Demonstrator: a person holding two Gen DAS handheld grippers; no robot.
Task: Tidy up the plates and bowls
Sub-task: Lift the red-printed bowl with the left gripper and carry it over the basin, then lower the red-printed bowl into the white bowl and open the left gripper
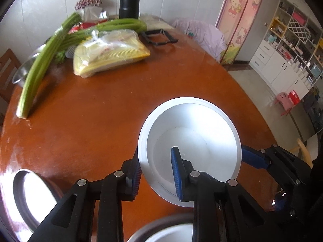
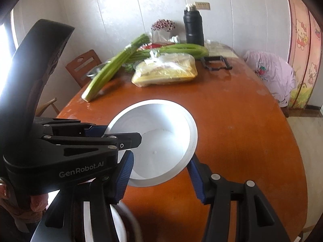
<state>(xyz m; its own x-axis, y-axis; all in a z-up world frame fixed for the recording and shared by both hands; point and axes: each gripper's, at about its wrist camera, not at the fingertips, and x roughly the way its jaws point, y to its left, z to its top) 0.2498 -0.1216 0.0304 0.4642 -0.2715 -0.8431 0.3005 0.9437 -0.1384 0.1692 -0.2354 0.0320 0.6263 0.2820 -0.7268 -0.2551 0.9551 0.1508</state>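
Observation:
A white bowl [image 1: 193,133] is held tilted above the brown table [image 1: 90,121]. My left gripper [image 1: 156,173] is shut on its near-left rim, one finger inside and one outside. The bowl also shows in the right wrist view [image 2: 159,137]. My right gripper [image 2: 159,173] is open, its fingers straddling the bowl's near edge without clear contact. The left gripper's body [image 2: 66,147] enters that view from the left. A grey-rimmed plate [image 1: 30,197] lies at lower left, and another dish [image 1: 167,232] lies below the left gripper.
Celery bunches [image 1: 46,60], a bagged yellow packet [image 1: 111,54], a black flask [image 1: 129,0], a black frame [image 1: 159,37] and a metal bowl [image 1: 22,72] occupy the far end of the table. A chair with lilac cloth [image 2: 272,74] stands at the right.

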